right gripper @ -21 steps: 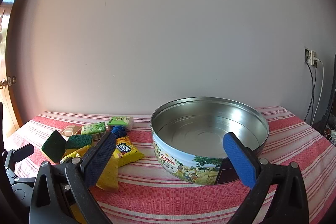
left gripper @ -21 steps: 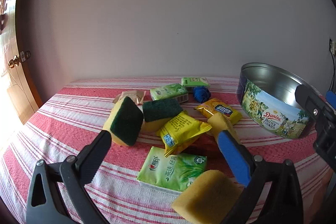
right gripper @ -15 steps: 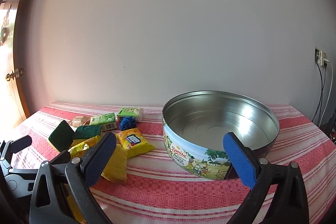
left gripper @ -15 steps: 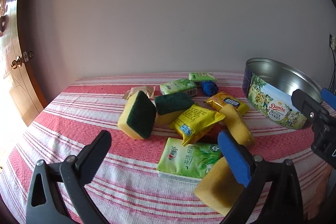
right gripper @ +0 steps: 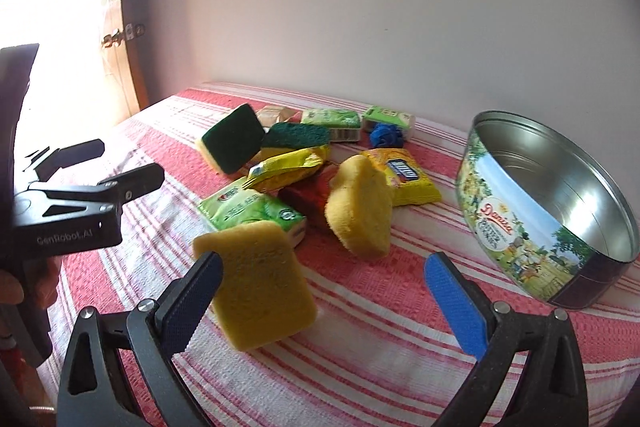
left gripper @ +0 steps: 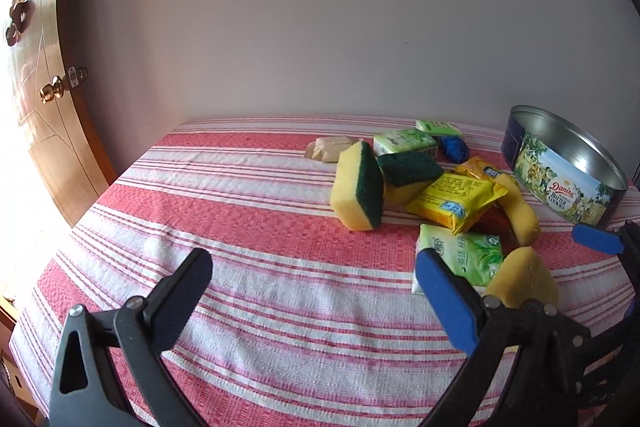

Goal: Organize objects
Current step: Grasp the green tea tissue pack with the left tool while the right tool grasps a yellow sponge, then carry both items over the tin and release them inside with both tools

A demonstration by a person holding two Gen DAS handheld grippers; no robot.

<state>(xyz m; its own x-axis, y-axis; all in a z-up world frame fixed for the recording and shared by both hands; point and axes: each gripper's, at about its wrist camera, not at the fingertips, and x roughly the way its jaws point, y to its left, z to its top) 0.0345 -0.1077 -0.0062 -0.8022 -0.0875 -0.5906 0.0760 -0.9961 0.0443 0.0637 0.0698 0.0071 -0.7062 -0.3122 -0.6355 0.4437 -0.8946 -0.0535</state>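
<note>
**A:** Right wrist view first, biggest thing down: the bench [right gripper: 400,359] under its red-and-white striped cloth, then the open Danisa cookie tin [right gripper: 552,211] near the right edge, empty inside. What sits closest to your side?

**B:** A plain yellow sponge [right gripper: 260,283], leaning by the near edge, just inside the left finger of the right gripper [right gripper: 322,301]. Those fingers stand wide apart and grip nothing. Behind it lie another yellow sponge [right gripper: 360,211], a green tissue pack [right gripper: 252,207], two green-faced scouring sponges, yellow snack packets and a small blue thing toward the far edge.

**A:** And the left gripper [left gripper: 312,287]?

**B:** Fingers spread too, empty, over bare cloth toward the left edge.

**A:** I'd centre the right fingers on that near sponge, squeeze its flat faces gently since it likely compresses, then lift before swinging.

**B:** Agreed. Bare cloth lies between sponge and tin; clear the rim, and mind the near edge.
</note>
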